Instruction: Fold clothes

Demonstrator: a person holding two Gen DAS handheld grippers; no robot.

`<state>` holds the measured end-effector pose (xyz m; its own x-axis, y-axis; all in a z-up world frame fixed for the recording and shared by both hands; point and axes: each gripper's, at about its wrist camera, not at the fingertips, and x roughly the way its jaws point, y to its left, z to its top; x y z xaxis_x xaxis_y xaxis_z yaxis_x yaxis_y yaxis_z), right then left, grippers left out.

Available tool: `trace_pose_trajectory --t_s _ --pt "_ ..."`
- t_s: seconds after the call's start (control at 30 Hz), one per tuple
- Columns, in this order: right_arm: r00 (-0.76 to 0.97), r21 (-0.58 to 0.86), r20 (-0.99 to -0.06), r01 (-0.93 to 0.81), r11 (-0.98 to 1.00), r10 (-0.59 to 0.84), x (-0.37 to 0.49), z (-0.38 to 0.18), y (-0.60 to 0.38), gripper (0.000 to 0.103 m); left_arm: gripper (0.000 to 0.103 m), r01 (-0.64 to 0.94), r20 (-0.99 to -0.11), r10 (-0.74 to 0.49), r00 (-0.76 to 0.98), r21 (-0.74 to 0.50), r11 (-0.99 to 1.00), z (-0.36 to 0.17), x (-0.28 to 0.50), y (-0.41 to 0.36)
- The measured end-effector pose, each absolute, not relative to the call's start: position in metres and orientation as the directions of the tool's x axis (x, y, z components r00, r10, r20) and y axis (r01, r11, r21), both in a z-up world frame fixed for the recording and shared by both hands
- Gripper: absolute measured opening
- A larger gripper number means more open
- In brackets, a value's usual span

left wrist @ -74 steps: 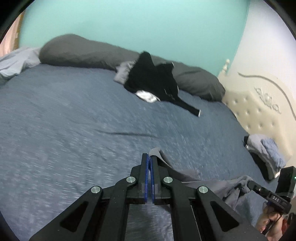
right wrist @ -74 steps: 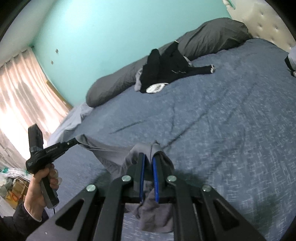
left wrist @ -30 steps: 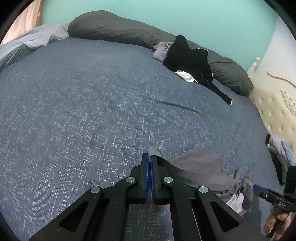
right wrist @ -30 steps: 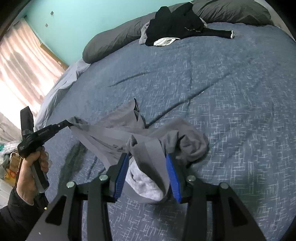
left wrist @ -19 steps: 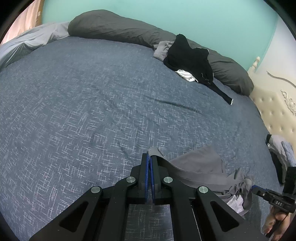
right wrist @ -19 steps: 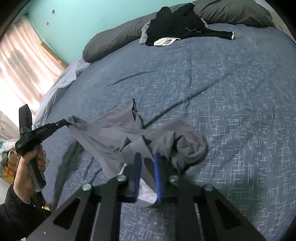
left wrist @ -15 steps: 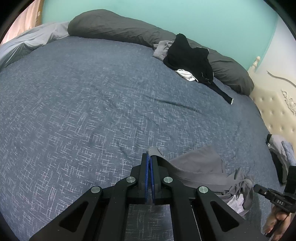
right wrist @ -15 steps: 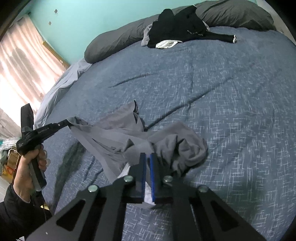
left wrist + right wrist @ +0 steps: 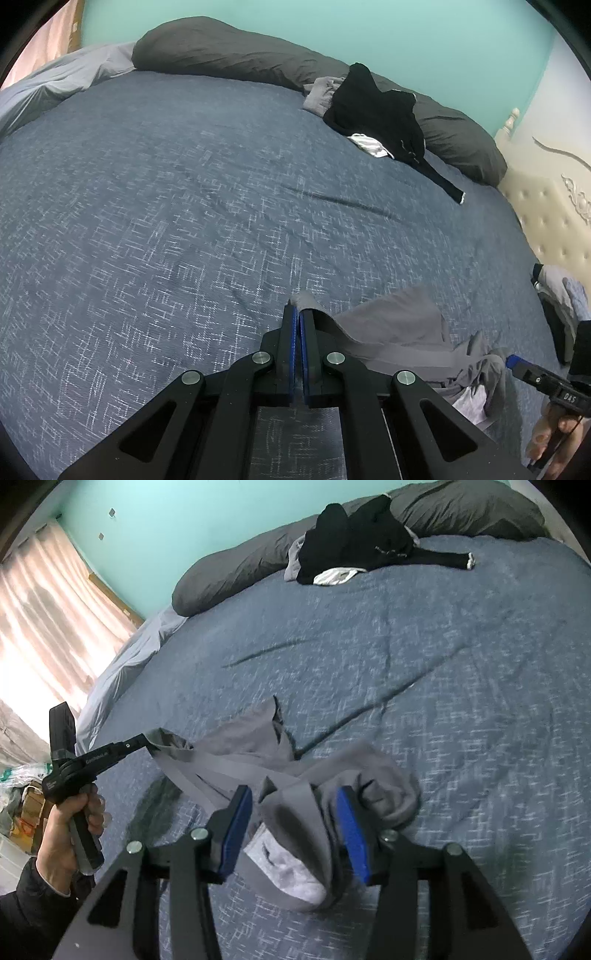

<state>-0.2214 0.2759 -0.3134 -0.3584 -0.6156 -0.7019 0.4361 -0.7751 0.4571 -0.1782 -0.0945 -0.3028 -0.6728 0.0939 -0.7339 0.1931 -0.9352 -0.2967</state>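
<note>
My left tool (image 9: 298, 314) pinches a corner of the crumpled grey garment (image 9: 295, 775) lying on the bed (image 9: 443, 664), while my right tool (image 9: 295, 823) is spread around its bunched waistband, so I judge I'm regripping to spread it flat.

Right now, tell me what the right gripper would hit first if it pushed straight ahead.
The right gripper is open, and the bunched grey garment already lies between its fingers; it would press into that cloth first, then probably the blue bedspread underneath.
</note>
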Motion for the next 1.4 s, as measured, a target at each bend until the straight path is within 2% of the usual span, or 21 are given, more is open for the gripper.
trace_pose_trajectory --t_s 0.23,0.3,0.37,0.6,0.9,1.4 --pt "-0.356 0.406 -0.730 0.461 -0.789 -0.584 -0.223 -0.320 0.259 0.047 0.002 0.189 -0.733 0.097 -0.673 -0.297 -0.936 -0.302 -0.178 -0.092" --pt "-0.363 0.376 -0.741 0.473 -0.797 -0.565 -0.223 -0.321 0.256 0.031 0.002 0.189 -0.734 0.098 -0.672 -0.297 -0.936 -0.302 -0.178 -0.092" --pt "-0.371 0.357 -0.746 0.479 -0.802 -0.554 -0.222 -0.322 0.254 0.020 0.002 0.189 -0.734 0.098 -0.672 -0.298 -0.936 -0.302 -0.179 -0.092" --pt "-0.373 0.361 -0.739 0.484 -0.797 -0.561 -0.221 -0.320 0.255 0.004 0.002 0.182 -0.732 0.101 -0.674 -0.297 -0.937 -0.300 -0.179 -0.091" --pt "-0.367 0.395 -0.709 0.500 -0.771 -0.602 -0.217 -0.314 0.255 0.002 0.002 0.186 -0.733 0.099 -0.673 -0.297 -0.937 -0.300 -0.182 -0.089" --pt "-0.482 0.446 -0.652 0.380 -0.811 -0.585 -0.234 -0.299 0.313 0.001 0.002 0.147 -0.738 0.125 -0.664 -0.292 -0.945 -0.300 -0.198 -0.063"
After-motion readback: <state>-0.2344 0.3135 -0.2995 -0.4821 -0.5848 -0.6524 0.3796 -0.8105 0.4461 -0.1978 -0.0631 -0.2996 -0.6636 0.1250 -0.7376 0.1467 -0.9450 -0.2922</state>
